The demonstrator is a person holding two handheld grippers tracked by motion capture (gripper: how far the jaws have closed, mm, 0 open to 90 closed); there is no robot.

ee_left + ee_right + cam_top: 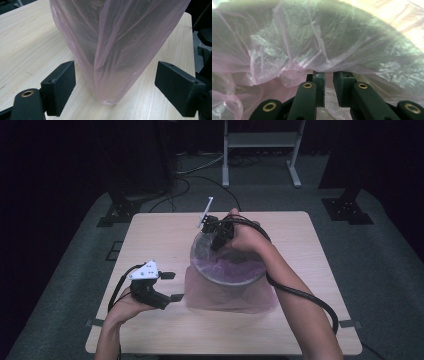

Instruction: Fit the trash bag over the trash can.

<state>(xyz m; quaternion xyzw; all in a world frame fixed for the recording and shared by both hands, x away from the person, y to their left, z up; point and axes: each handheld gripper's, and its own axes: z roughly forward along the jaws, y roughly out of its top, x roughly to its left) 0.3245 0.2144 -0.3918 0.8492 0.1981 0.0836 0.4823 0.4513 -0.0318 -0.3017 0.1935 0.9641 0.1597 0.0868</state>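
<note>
A round bin [210, 276] stands mid-table with a thin pink plastic bag [230, 299] in it, the film draped down its outside. My right gripper [217, 241] reaches over the far rim, pointing down into the bag. In the right gripper view its jaws [329, 75] stand almost together with a narrow gap, and a fold of the pink film [287, 45] lies at their tips without being pinched. My left gripper [172, 286] rests open on the table just left of the bin. Its wide-apart jaws [119, 85] frame the bag's lower corner [110, 97] without touching it.
The light wooden table [150, 235] has bare room to the left, right and front of the bin. On the floor behind it stand a white frame [260, 150], loose cables [200, 170] and dark stand bases at left [117, 212] and right [347, 210].
</note>
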